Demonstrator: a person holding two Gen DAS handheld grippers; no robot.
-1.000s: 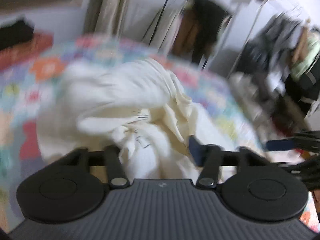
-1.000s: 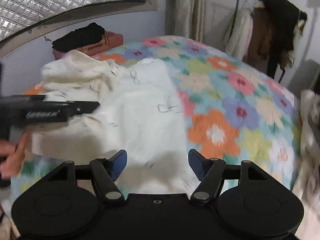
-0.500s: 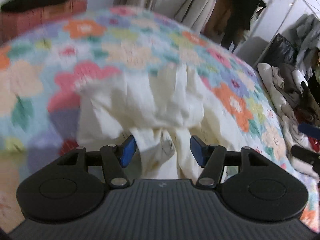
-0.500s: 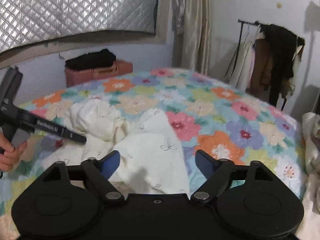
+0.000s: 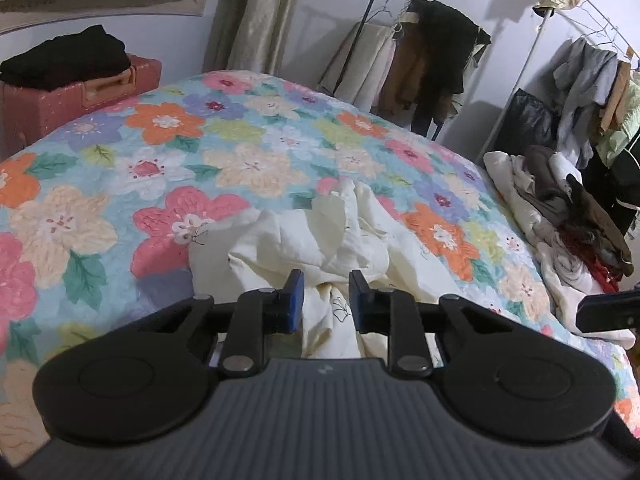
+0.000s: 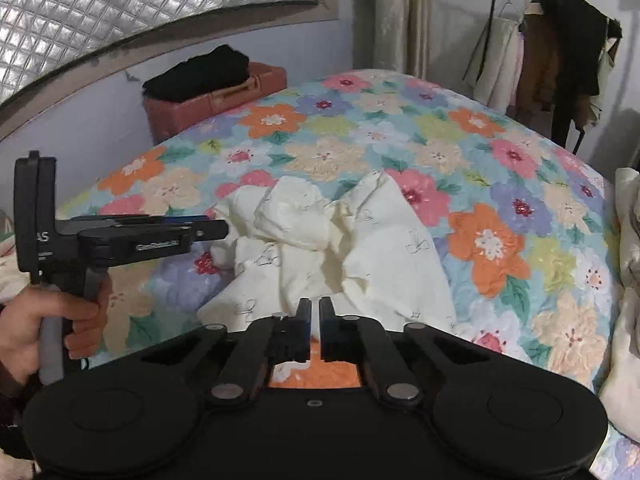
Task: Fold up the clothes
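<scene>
Cream garment crumpled near the bed's front edge.
Left gripper has just narrowed around a fold; right gripper, just closed, looks empty, so lifting may bunch it lopsidedly.

Bedspread lies bare across the far half and left side, open for a pass. Crumpled cream garment heaps up in the near middle, blocking a low sweep. Right edge is crowded by a clothes pile and hanging racks; far left a red suitcase stands just beside the bed.
</scene>
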